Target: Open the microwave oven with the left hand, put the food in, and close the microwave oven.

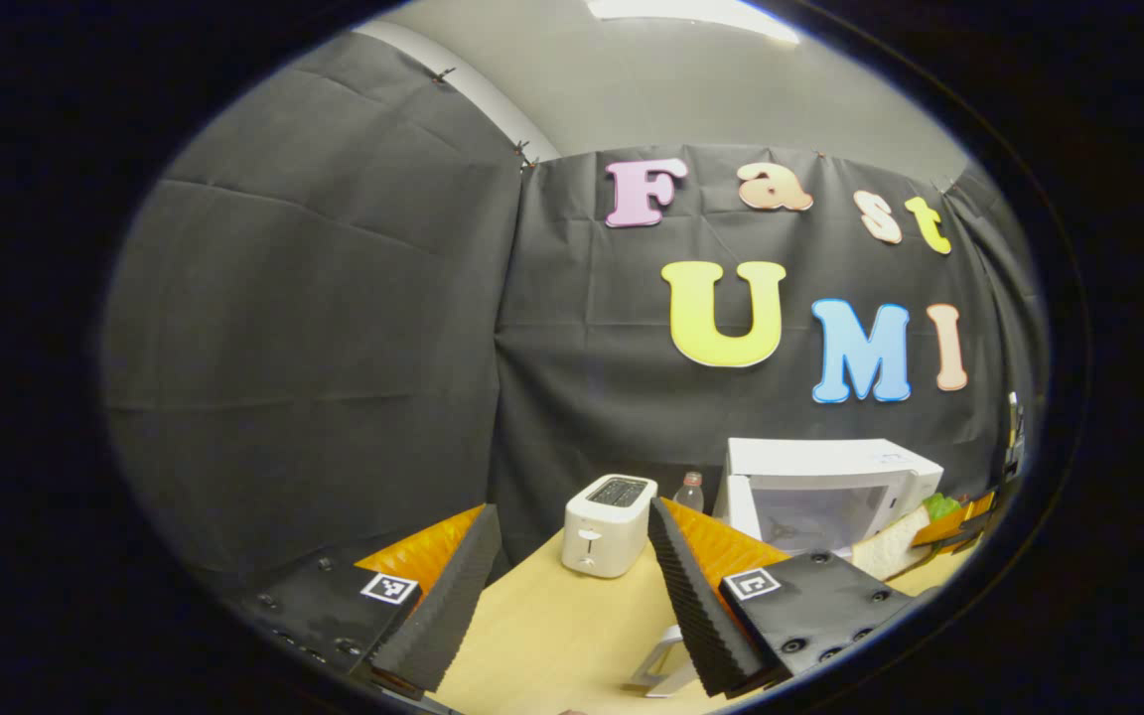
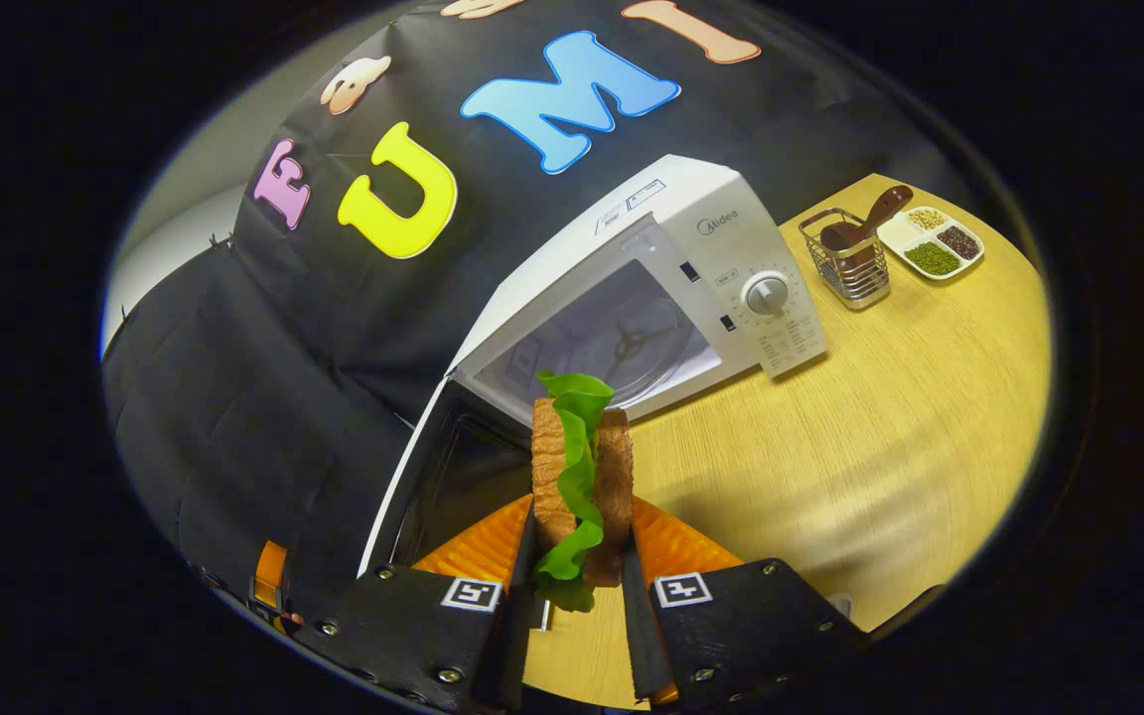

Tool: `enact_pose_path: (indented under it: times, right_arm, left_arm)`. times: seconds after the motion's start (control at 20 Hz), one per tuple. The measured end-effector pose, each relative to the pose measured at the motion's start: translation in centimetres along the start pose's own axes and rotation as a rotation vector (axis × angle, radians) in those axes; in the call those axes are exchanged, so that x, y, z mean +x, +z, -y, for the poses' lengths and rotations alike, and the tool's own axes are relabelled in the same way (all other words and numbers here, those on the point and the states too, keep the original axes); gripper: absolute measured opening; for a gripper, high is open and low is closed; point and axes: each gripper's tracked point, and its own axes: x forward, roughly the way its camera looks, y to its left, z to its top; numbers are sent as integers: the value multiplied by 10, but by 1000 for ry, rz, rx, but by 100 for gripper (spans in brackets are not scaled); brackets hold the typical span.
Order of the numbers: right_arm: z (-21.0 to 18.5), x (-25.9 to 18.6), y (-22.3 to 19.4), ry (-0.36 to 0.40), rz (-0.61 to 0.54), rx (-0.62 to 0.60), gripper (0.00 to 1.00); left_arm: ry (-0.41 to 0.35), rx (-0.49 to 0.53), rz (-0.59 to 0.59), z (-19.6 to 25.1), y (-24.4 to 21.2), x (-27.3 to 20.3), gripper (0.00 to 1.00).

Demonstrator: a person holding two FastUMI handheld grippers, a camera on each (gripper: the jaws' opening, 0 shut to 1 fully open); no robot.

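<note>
The white microwave (image 2: 731, 238) stands on the wooden table (image 2: 880, 447) with its door (image 2: 453, 477) swung wide open to the left, showing the cavity and turntable (image 2: 622, 343). My right gripper (image 2: 580, 531) is shut on a sandwich (image 2: 577, 467) of two bread slices with green lettuce, held upright just in front of the open cavity. In the left gripper view the microwave (image 1: 830, 477) sits far right, with the sandwich (image 1: 892, 544) and the right gripper (image 1: 954, 518) before it. My left gripper (image 1: 572, 526) is open and holds nothing, back from the microwave.
A white toaster (image 1: 610, 523) and a small bottle (image 1: 691, 491) stand left of the microwave. Right of the microwave are a wire basket (image 2: 850, 263) holding a brown scoop and a white divided dish (image 2: 932, 243) of grains. A small white object (image 1: 664, 667) lies near my left fingers.
</note>
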Motion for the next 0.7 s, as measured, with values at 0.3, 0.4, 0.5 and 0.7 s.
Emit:
enact_pose_path:
  times: [0.3, 0.4, 0.5, 0.7]
  right_arm:
    - [1, 60, 17, -43, 100, 18, 41]
    - [1, 80, 24, -55, 125, 20, 41]
    - [-2, 100, 31, -55, 149, 33, 41]
    - [-2, 138, 42, -81, 188, 17, 41]
  left_arm:
    - [2, 6, -32, -26, -10, 26, 96]
    - [-1, 6, -46, -32, -15, 29, 96]
    - [1, 23, -65, -39, -22, 35, 96]
    - [15, 53, -95, -52, -32, 42, 96]
